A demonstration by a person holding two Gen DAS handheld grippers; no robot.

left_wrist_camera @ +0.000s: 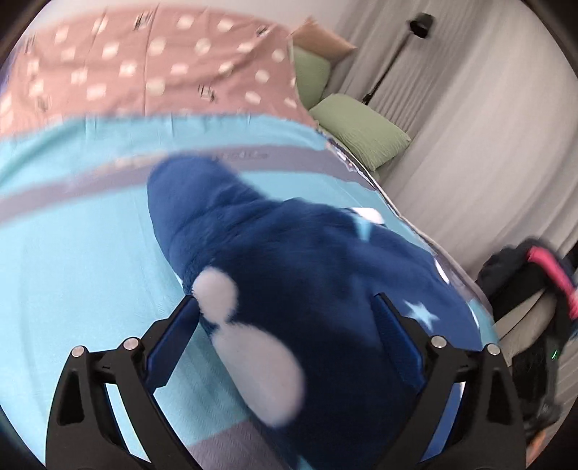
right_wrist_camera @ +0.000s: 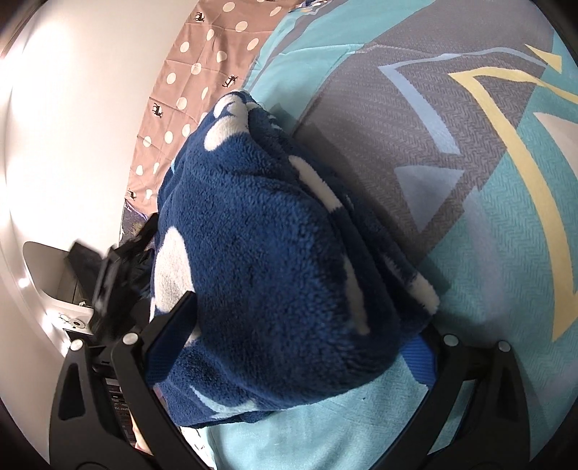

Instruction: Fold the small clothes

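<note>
the left gripper (left_wrist_camera: 285,307) has its fingers (left_wrist_camera: 173,332) spread wide, one on each side of the blue fleece garment (left_wrist_camera: 289,260). the pads press on nothing, though the left pad stands just beside a white patch of the fleece. this view is smeared with motion blur.

the right gripper (right_wrist_camera: 300,318) has its fingers (right_wrist_camera: 173,329) wide apart too, with the same blue fleece garment (right_wrist_camera: 267,246) bulging up between them and covering most of the right pad. whether the pads press into the thick fabric or only flank it, i cannot tell.

the garment lies bunched in a folded heap on the bed, on a turquoise bedspread (left_wrist_camera: 72,253) with grey bands and, in the right view, pale yellow shapes. it is dark blue with white spots and a small white star.

beyond it lies a pink sheet (left_wrist_camera: 144,65) with white dots and small dark deer. two green pillows (left_wrist_camera: 361,126) sit at the bed's edge beside grey curtains (left_wrist_camera: 469,126), where a black lamp (left_wrist_camera: 421,23) stands. a dark bundle with a pink strip (left_wrist_camera: 545,271) lies off the bed's right side. in the right view a blurred black object (right_wrist_camera: 112,282) sits at the garment's left, against a white wall (right_wrist_camera: 72,144).
</note>
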